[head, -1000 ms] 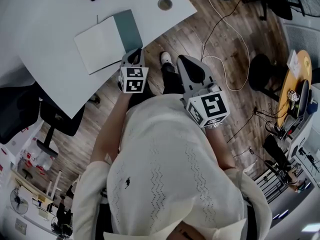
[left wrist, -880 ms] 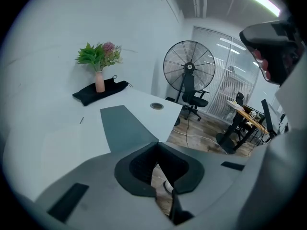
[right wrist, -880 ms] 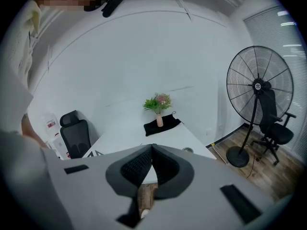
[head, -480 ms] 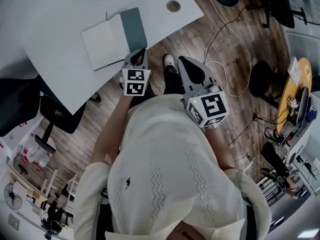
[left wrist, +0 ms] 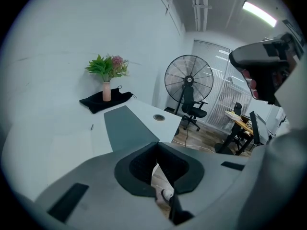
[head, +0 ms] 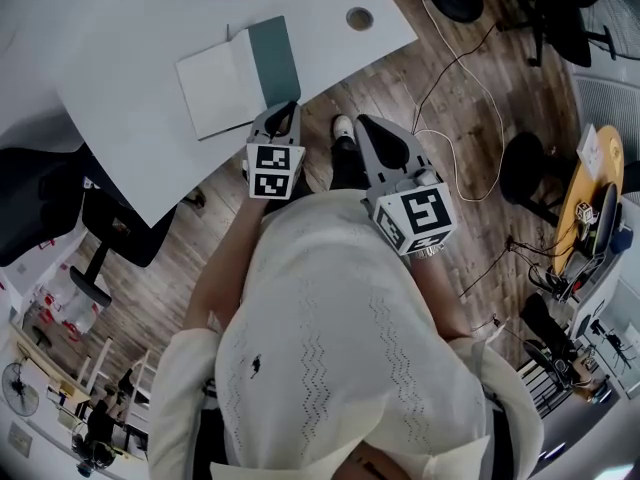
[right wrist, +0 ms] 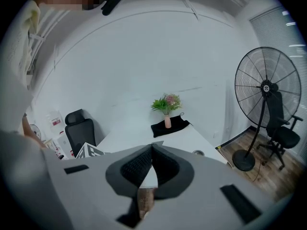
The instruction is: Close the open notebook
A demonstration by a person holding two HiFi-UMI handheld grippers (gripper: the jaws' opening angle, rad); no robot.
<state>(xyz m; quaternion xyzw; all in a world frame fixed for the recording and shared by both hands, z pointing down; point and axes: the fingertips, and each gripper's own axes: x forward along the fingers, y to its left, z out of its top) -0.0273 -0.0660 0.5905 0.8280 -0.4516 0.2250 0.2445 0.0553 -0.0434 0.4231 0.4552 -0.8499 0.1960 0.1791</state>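
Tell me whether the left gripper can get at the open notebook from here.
Probably yes. The left gripper sits at the desk edge just short of the notebook, with nothing between them; its jaws are together, so they'd need to open first.

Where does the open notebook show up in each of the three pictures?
Head view: notebook top centre, on the white desk.
Left gripper view: notebook just beyond the left claw.
Right gripper view: cannot make it out.
Shared landmark: the desk's round hole.
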